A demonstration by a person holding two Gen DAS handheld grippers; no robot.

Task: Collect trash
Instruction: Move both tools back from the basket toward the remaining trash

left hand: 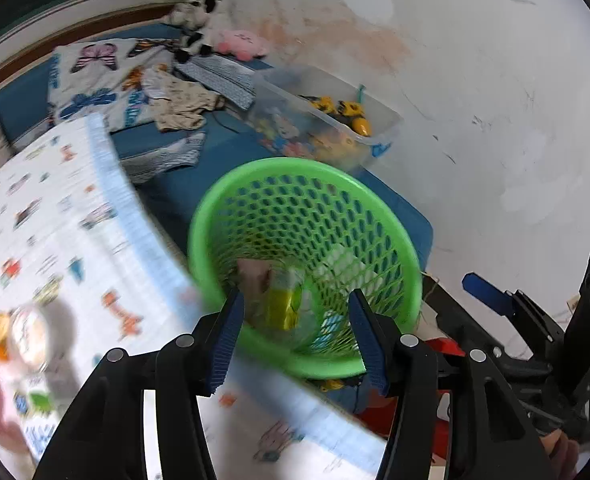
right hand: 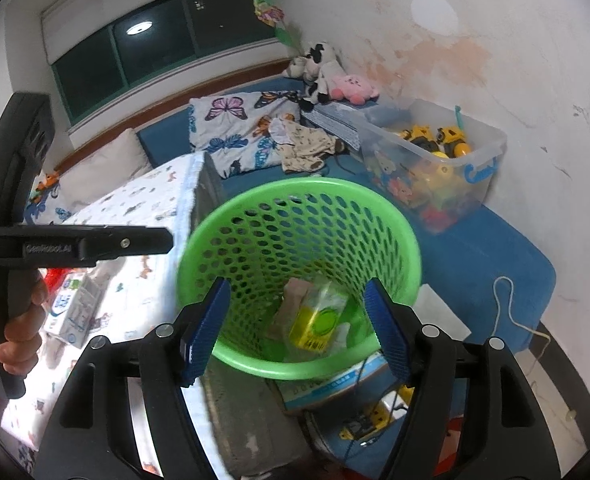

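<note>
Two tools hang parted and empty over the green mesh basket (right hand: 299,268): left tool (left hand: 295,312), then right tool (right hand: 297,300). Trash, including a yellow packet (right hand: 315,322), lies inside. Its rim abuts the patterned bed's (right hand: 135,208) edge; right, open wall.

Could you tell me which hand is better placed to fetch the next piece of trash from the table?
Left, probably: the left gripper is empty and nearest the table's milk carton.
</note>
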